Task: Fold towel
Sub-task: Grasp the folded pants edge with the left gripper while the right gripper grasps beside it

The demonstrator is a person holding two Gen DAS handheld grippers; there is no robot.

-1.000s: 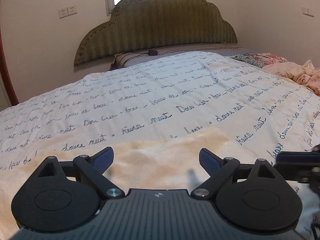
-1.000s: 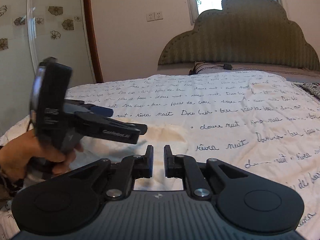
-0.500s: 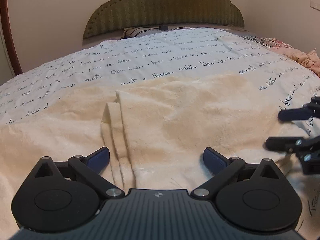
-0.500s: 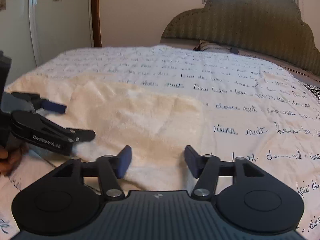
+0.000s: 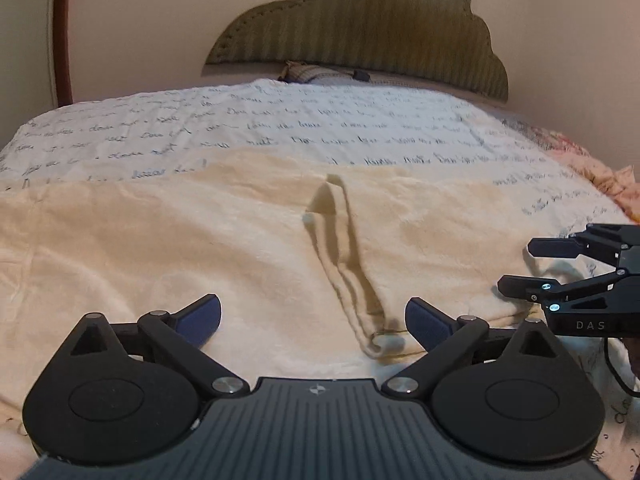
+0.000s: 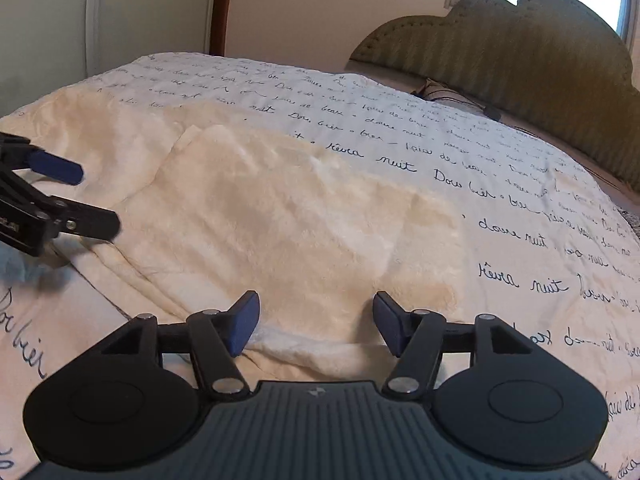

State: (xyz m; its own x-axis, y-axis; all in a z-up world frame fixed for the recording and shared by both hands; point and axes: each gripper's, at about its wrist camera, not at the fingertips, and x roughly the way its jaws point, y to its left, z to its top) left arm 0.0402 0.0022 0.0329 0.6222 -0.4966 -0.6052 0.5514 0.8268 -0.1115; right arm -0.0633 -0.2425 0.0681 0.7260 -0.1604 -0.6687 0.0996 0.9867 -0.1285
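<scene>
A cream fluffy towel (image 5: 200,240) lies spread on the bed, with a raised fold ridge (image 5: 344,256) running toward me and ending in a corner near my left gripper (image 5: 312,312). That gripper is wide open just above the cloth, nothing between its pads. In the right wrist view a folded layer of the towel (image 6: 280,208) lies ahead. My right gripper (image 6: 316,308) stands open over its near edge, pads clear of the cloth. Each gripper shows in the other's view: the right gripper (image 5: 520,266) at the towel's right edge, the left gripper (image 6: 96,200) at the left.
The towel rests on a white bedspread (image 5: 280,128) printed with dark script. A padded olive headboard (image 5: 360,28) and a pillow (image 5: 308,74) are at the far end. Pink floral fabric (image 5: 600,172) lies at the right side. A wooden door frame (image 6: 218,4) stands left.
My right gripper has gone from shut to open and dropped toward the towel's near edge. The left gripper swung across the towel, so the fold ridge now sits between its fingers.
</scene>
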